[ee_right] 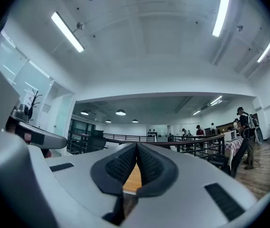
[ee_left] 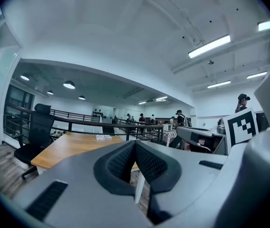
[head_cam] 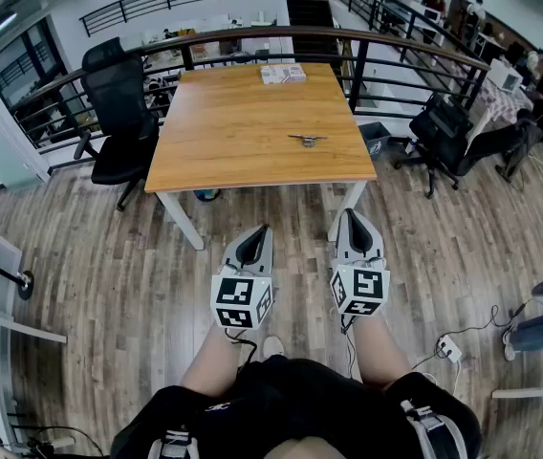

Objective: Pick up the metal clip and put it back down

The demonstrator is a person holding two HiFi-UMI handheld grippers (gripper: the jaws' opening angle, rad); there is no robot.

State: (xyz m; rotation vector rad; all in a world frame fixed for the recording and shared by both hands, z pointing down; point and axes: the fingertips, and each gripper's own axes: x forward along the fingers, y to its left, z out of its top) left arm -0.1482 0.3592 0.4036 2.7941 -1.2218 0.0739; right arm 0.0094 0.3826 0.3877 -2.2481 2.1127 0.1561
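Observation:
A small metal clip (head_cam: 307, 141) lies on the wooden table (head_cam: 243, 132), towards its right front part. Both grippers hang over the floor, short of the table's front edge. My left gripper (head_cam: 259, 230) is shut with nothing between its pads, and my right gripper (head_cam: 350, 216) is also shut and empty. In the left gripper view the jaws (ee_left: 135, 144) meet at the tips, with the table (ee_left: 73, 146) beyond them. In the right gripper view the jaws (ee_right: 137, 146) are pressed together and a strip of the table (ee_right: 132, 179) shows below them. The clip is hidden in both gripper views.
A white packet (head_cam: 282, 74) lies at the table's far edge. A black office chair (head_cam: 119, 113) stands left of the table, another chair (head_cam: 444, 132) to the right. A black railing (head_cam: 252, 41) runs behind the table. A power strip (head_cam: 446, 349) lies on the floor at right.

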